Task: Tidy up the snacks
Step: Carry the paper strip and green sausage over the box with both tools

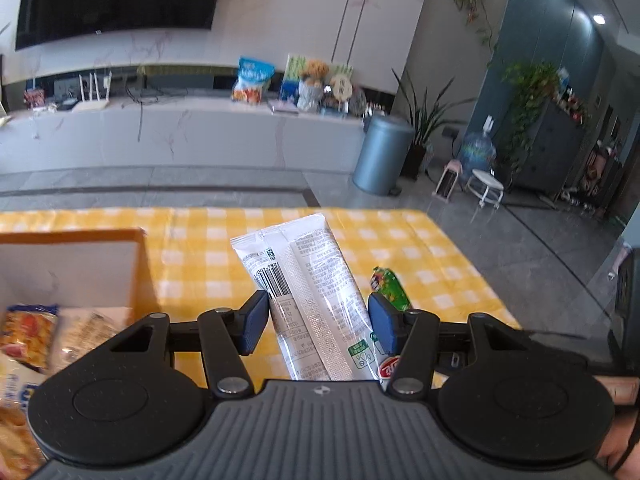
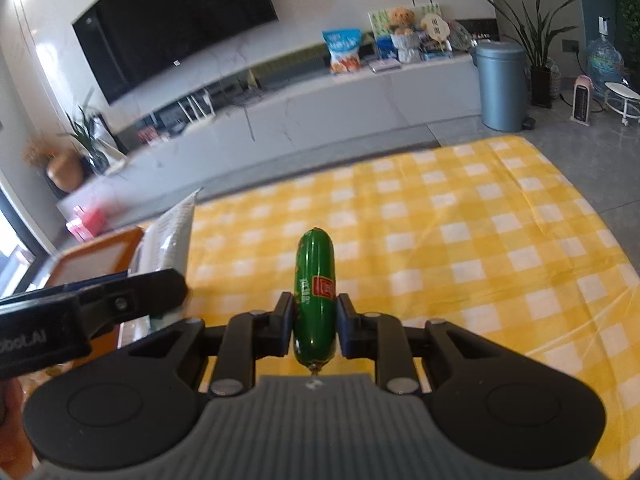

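Left tool [image 1: 318, 322] clamped on a white snack packet [image 1: 308, 292], both pads pressing its sides; packet sticks forward and up past the fingertips, printed back side with barcode facing the camera, held above the yellow checked worktop [image 1: 192, 256]. Packet's near end is cut off behind the tool body. In the right wrist view the same packet [image 2: 172, 236] shows only as an edge-on sliver at left, blurred.

Right tool [image 2: 314, 326] clamped on 1 green sausage [image 2: 314, 296], gripped around its lower half; it points straight ahead between the fingers, above the worktop [image 2: 460, 240]. Red label on it, text too small to read. In the left wrist view the sausage [image 1: 390, 284] peeks out just right of the packet, mostly hidden by the left tool's right finger.

Box [image 1: 80, 264] with orange rim sits at the left of the worktop, just beside the left tool; its corner [image 2: 100, 252] shows in the right view too. Inside: at least 2 snack bags [image 1: 28, 332], maybe more, blurred and cut off by the frame edge.

Count: 1 white packet, 1 sausage, 1 box, 2 tools.
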`<control>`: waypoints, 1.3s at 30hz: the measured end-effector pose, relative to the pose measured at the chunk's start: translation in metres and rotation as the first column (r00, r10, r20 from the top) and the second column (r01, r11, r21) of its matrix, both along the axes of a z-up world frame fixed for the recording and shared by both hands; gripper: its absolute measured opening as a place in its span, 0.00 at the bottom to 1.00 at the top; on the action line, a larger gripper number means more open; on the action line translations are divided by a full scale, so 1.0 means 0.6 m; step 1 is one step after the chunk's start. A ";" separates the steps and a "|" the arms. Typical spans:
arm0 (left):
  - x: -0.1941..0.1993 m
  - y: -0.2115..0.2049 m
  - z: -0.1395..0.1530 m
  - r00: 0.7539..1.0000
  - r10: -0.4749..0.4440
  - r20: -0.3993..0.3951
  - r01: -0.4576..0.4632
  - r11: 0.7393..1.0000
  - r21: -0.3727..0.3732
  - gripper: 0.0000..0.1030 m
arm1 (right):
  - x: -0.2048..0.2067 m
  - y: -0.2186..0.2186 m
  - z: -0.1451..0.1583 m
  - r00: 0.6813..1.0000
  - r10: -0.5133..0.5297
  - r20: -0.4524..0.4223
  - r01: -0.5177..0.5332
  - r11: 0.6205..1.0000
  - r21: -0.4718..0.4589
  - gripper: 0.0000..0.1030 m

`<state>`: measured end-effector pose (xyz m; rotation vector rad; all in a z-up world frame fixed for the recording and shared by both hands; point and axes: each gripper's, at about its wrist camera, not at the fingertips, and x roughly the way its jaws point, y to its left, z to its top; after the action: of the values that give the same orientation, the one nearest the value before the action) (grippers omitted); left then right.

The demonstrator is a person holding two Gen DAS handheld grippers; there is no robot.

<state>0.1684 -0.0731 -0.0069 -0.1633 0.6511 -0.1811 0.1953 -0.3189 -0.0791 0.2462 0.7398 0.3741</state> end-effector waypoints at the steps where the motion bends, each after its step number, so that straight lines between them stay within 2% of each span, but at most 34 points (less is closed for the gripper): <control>1: -0.010 0.009 0.009 1.000 0.010 0.010 -0.010 1.000 0.003 0.61 | -0.014 0.008 0.010 1.000 0.007 0.010 -0.007 1.000 0.016 0.20; 4: -0.036 0.038 0.031 0.998 0.047 0.043 -0.048 0.999 0.019 0.61 | -0.052 0.040 0.033 0.999 0.039 0.028 -0.041 0.998 0.056 0.19; 10: -0.066 0.111 0.051 0.989 0.140 0.036 -0.141 0.990 0.014 0.60 | -0.100 0.117 0.068 0.991 0.123 0.056 -0.126 0.990 0.062 0.19; 19: -0.092 0.209 0.054 0.972 0.233 0.031 -0.234 0.972 0.015 0.60 | -0.137 0.233 0.115 0.965 0.246 0.092 -0.245 0.969 -0.020 0.19; 22: -0.088 0.250 0.041 0.969 0.247 0.001 -0.247 0.969 0.005 0.60 | -0.140 0.268 0.123 0.957 0.276 0.093 -0.271 0.961 -0.055 0.19; 27: -0.068 0.308 0.014 0.973 0.221 -0.062 -0.222 0.975 0.004 0.60 | -0.133 0.328 0.123 0.942 0.328 0.076 -0.313 0.937 -0.157 0.19; 31: -0.035 0.327 -0.016 0.979 0.170 -0.117 -0.171 0.985 0.003 0.60 | -0.112 0.376 0.107 0.928 0.370 0.050 -0.349 0.907 -0.237 0.19; 36: 0.014 0.342 -0.053 0.973 0.130 -0.190 -0.138 0.990 -0.026 0.60 | -0.070 0.426 0.080 0.908 0.419 0.008 -0.392 0.856 -0.336 0.19; 39: 0.035 0.341 -0.074 0.970 0.100 -0.222 -0.106 0.994 -0.012 0.60 | -0.043 0.444 0.063 0.894 0.447 -0.019 -0.418 0.821 -0.388 0.19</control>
<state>0.1896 0.1316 -0.0515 -0.2424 0.8606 -0.0708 0.1693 -0.0523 -0.0411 -0.3169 0.7788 0.6575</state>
